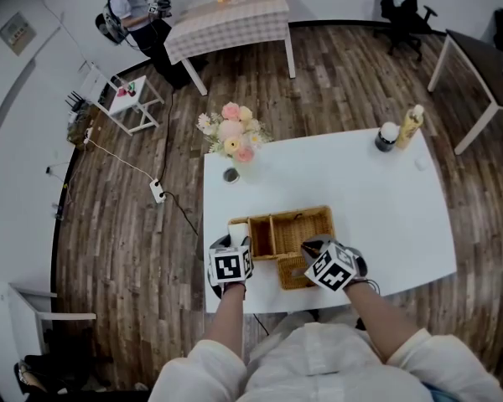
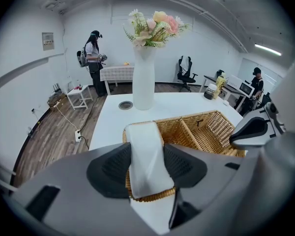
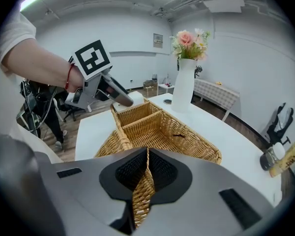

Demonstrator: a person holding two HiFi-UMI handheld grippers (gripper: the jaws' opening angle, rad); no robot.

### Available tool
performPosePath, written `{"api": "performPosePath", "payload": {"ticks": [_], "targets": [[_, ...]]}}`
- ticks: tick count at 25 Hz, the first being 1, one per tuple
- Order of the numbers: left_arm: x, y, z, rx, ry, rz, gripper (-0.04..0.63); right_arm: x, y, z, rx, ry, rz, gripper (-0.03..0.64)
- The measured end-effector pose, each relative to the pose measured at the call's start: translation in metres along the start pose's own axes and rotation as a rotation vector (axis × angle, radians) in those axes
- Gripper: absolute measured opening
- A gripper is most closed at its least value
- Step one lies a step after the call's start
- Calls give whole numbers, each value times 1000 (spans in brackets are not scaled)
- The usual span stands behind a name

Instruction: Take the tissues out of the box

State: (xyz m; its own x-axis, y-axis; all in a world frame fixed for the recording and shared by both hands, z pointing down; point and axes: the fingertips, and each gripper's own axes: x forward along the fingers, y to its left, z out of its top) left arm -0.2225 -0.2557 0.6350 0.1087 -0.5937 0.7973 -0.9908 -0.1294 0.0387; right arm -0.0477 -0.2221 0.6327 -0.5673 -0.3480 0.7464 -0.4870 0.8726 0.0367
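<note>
A wicker basket [image 1: 314, 222] with divided compartments sits near the front edge of the white table [image 1: 377, 199]. From its left end compartment rises a white pack of tissues [image 2: 146, 156]. My left gripper [image 2: 146, 170] has both pads pressed against the pack's sides. In the head view the left gripper [image 1: 236, 239] is at the basket's left end. My right gripper [image 3: 146, 173] is shut on the basket's woven rim [image 3: 144, 193] at its near corner; in the head view the right gripper [image 1: 307, 255] is at the front edge. The basket's other compartments [image 3: 160, 132] look almost empty.
A white vase of flowers [image 1: 232, 141] and a small dark round thing [image 1: 230, 175] stand behind the basket. A yellow bottle [image 1: 411, 126] and a dark jar [image 1: 386, 136] are at the far right. A person [image 2: 95, 58] stands by another table across the room.
</note>
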Motion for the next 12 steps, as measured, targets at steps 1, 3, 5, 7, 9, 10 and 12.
{"api": "performPosePath", "payload": {"ticks": [1,3,5,7,9,10,12], "targets": [[-1,0,0,-2,-1,0,210,1,-1,-1,13,1,-5,35],[-4,-1,1,-6,-5,-2,209,2,-2,-3,21,8,-22,34],[-5,-1,2,-13,-8,-6,207,2,-3,-3,10,3,-42,34],[-7,0,2,-21,-8,-8,207,1,-3,-2,-4,-11,-61,34],[-8,0,2,-29,-10,-13,206,2,-3,-3,-9,-16,-79,34],[-9,0,2,-34,-11,-17,206,3,-4,-3,-9,-14,-84,34],[-12,1,3,-49,-11,-27,206,5,-4,-4,-9,-6,-93,34]]}}
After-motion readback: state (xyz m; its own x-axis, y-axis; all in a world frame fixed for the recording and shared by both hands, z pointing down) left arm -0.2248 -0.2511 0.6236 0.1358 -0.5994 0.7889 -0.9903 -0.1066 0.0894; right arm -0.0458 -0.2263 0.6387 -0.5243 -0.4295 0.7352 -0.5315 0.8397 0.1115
